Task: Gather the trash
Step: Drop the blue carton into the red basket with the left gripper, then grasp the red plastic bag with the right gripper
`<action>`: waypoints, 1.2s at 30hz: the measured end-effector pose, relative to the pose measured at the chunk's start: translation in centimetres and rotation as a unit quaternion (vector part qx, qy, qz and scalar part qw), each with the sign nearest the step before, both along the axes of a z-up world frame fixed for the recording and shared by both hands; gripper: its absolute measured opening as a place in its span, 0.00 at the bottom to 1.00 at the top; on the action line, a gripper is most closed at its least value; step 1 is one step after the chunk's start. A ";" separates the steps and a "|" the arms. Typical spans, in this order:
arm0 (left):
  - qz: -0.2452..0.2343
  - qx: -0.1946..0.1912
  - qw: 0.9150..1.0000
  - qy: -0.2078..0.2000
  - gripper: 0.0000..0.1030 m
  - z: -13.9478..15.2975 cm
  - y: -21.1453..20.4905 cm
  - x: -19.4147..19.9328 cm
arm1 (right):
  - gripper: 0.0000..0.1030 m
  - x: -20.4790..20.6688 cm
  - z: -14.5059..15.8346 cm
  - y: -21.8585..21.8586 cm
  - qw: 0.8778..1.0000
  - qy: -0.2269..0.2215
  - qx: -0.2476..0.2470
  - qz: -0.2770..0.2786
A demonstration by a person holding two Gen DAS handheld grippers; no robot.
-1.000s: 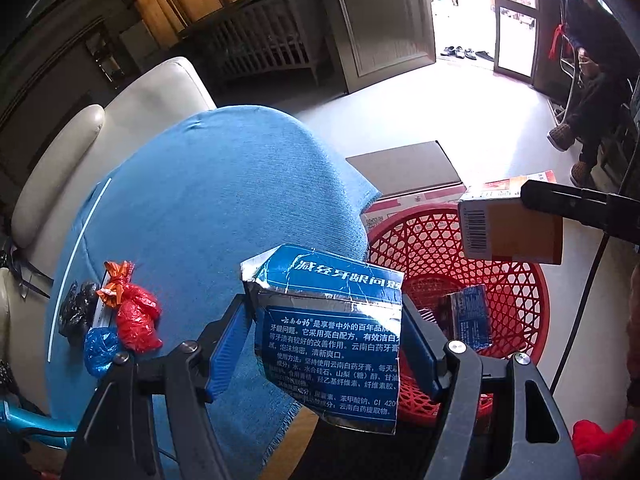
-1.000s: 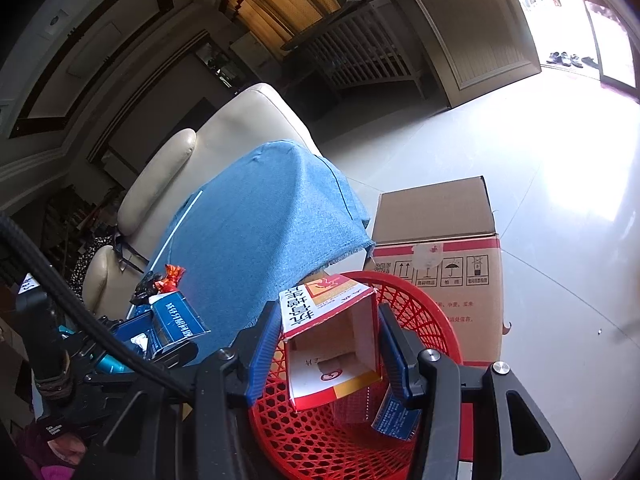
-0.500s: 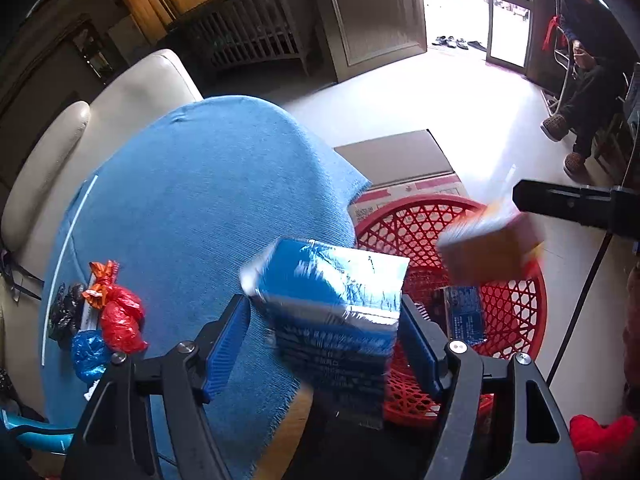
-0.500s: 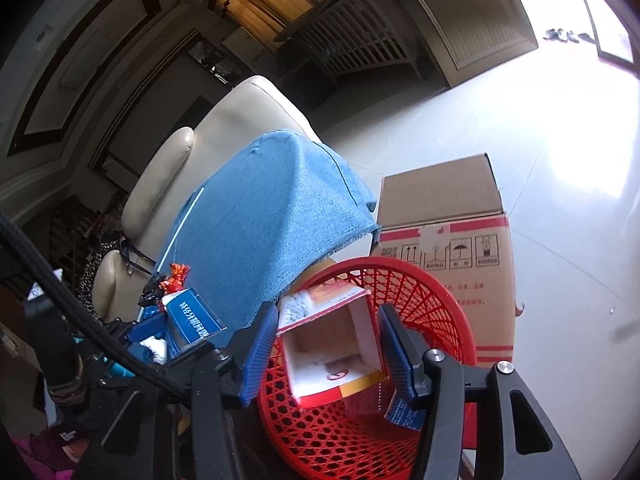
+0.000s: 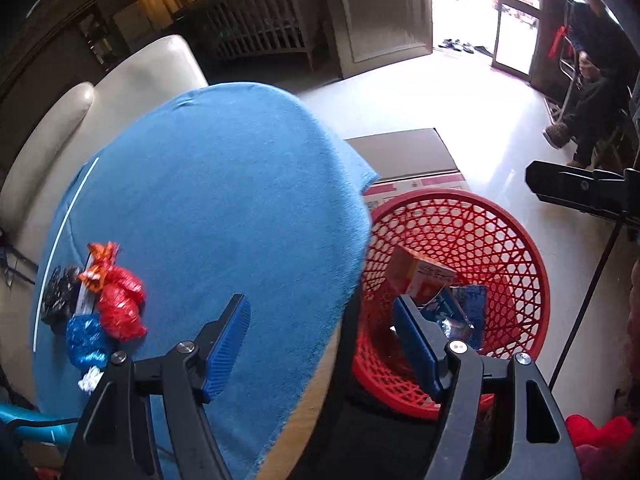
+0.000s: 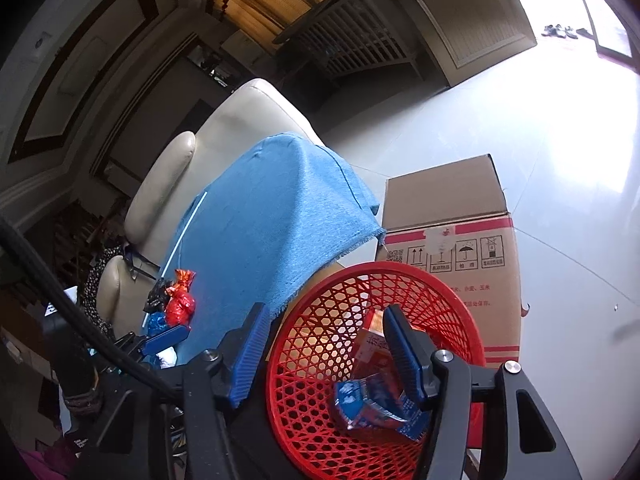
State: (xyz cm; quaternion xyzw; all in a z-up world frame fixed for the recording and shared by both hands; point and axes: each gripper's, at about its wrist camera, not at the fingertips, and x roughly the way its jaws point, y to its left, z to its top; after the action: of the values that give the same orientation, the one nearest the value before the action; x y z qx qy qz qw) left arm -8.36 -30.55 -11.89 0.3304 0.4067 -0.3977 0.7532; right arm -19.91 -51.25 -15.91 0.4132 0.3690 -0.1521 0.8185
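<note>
My left gripper (image 5: 320, 324) hangs open and holds nothing, straddling the edge of the blue-clothed table (image 5: 208, 208) and the red mesh basket (image 5: 532, 272). An orange carton (image 5: 420, 276) and a blue toothpaste box (image 5: 460, 312) lie inside the basket. My right gripper (image 6: 326, 340) hovers over the same basket (image 6: 384, 266); its jaws are opening with nothing between them, and the orange carton (image 6: 374, 344) and blue box (image 6: 368, 400) lie below. Crumpled red (image 5: 120, 304), blue (image 5: 86, 340) and black (image 5: 60, 300) bags sit on the cloth at the left.
A sealed cardboard box (image 6: 444, 196) stands on the floor just behind the basket. A cream sofa (image 5: 120, 88) backs the table. A person (image 5: 592, 80) sits at the far right by the doorway. Pale floor stretches beyond.
Both grippers let go of their boxes. The blue box fell from the left one and the orange carton from the right one, and both now lie in the basket.
</note>
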 end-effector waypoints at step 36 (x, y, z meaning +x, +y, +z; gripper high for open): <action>0.359 -0.083 0.929 0.030 0.73 0.0 27.6 14.1 | 0.48 33.2 -7.2 21.0 0.960 0.096 0.080 0.250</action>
State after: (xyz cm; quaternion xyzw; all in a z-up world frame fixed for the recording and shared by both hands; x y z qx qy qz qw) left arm 5.78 -3.00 -11.85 0.0866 0.4857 -0.1433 0.8579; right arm 13.33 -30.27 -23.07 0.3554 0.5481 0.0490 0.7555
